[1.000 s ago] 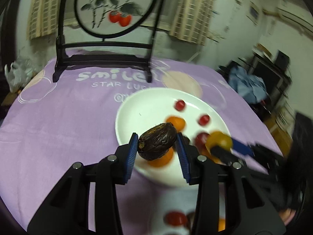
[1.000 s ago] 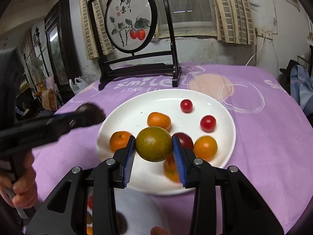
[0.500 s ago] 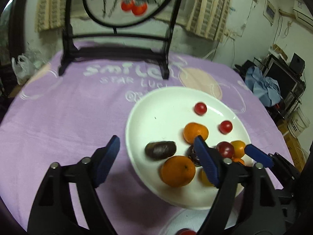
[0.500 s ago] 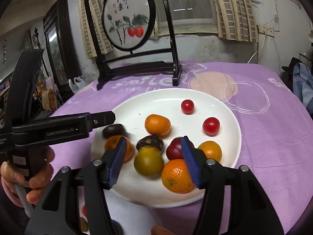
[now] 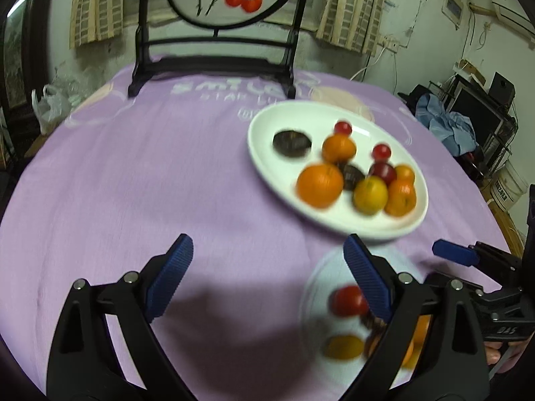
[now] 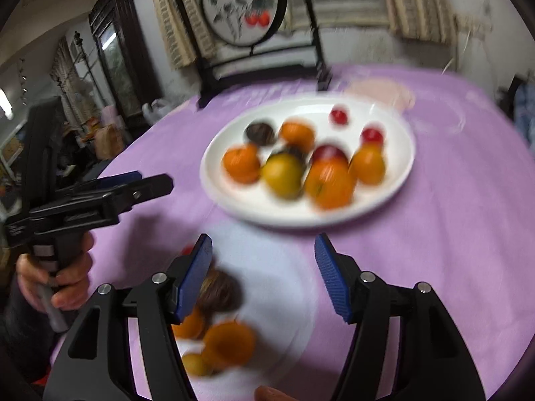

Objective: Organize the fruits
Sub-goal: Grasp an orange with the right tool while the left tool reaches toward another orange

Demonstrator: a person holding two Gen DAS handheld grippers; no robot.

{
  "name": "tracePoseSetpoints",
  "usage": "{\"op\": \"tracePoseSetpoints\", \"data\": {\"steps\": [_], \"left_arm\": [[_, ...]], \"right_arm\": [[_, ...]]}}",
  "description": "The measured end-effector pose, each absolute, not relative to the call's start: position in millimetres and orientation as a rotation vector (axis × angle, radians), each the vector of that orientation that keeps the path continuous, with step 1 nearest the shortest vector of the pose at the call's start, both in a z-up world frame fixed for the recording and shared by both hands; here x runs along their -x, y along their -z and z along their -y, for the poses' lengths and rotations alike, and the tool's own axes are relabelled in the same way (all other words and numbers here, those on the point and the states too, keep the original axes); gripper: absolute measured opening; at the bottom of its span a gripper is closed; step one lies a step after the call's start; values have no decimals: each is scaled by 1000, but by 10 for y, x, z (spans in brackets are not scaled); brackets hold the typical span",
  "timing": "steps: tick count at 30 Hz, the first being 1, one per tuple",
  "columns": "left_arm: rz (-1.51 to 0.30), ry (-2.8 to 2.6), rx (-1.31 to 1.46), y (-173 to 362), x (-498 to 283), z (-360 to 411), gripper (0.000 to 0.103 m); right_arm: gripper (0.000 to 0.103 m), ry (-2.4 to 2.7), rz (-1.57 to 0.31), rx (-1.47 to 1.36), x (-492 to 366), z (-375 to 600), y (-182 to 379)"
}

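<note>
Left-wrist view: left gripper (image 5: 264,260) over bare purple cloth (image 5: 133,173), jaws wide and opening further, nothing between them. Big white plate (image 5: 267,163) sits ahead and right with the sorted fruit: a dark fruit (image 5: 291,143), oranges, small red ones, a yellow-green one (image 5: 370,194). Small near plate (image 5: 314,287) is blurred behind the right pad, with a red fruit (image 5: 347,300) and orange ones on it. Right-wrist view: right gripper (image 6: 262,274) empty too, jaws about half apart and opening, hanging over the near plate (image 6: 287,267); brown fruit (image 6: 219,292) lies just beside its left pad, untouched. Next pick, I'd say: centre one fruit between the pads, close slowly, and keep the two grippers from meeting over the small plate.
</note>
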State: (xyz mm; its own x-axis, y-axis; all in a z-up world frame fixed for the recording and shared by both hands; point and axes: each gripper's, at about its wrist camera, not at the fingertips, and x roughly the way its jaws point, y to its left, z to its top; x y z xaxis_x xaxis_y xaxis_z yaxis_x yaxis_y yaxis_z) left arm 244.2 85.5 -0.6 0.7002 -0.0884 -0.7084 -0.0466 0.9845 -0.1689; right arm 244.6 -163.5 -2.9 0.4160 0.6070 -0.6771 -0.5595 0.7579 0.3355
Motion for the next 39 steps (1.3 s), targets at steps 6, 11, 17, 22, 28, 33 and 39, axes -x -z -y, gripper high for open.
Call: {"op": "tracePoseSetpoints", "data": {"steps": [6, 11, 17, 22, 28, 33, 39], "left_arm": [[-764, 2, 184, -21, -2232, -920, 94], [-764, -5, 192, -32, -2211, -946, 95], [-758, -11, 186, -43, -2207, -930, 95], [-755, 24, 149, -59, -2179, -852, 95], [-692, 341, -121, -114, -1884, -271, 84], [-674, 482, -333, 27, -1631, 132, 57], [-723, 466, -398, 194, -1657, 228, 40]], "right_arm": [[64, -772, -910, -64, -2248, 1682, 57], [56, -779, -981, -50, -2198, 1678, 162], [41, -803, -1040, -45, -2173, 1641, 255], [35, -803, -1034, -64, -2181, 1675, 247], [35, -764, -986, -167, -2259, 1899, 155], [35, -760, -997, -189, -2273, 1939, 168], [35, -761, -999, -196, -2280, 1952, 146]]}}
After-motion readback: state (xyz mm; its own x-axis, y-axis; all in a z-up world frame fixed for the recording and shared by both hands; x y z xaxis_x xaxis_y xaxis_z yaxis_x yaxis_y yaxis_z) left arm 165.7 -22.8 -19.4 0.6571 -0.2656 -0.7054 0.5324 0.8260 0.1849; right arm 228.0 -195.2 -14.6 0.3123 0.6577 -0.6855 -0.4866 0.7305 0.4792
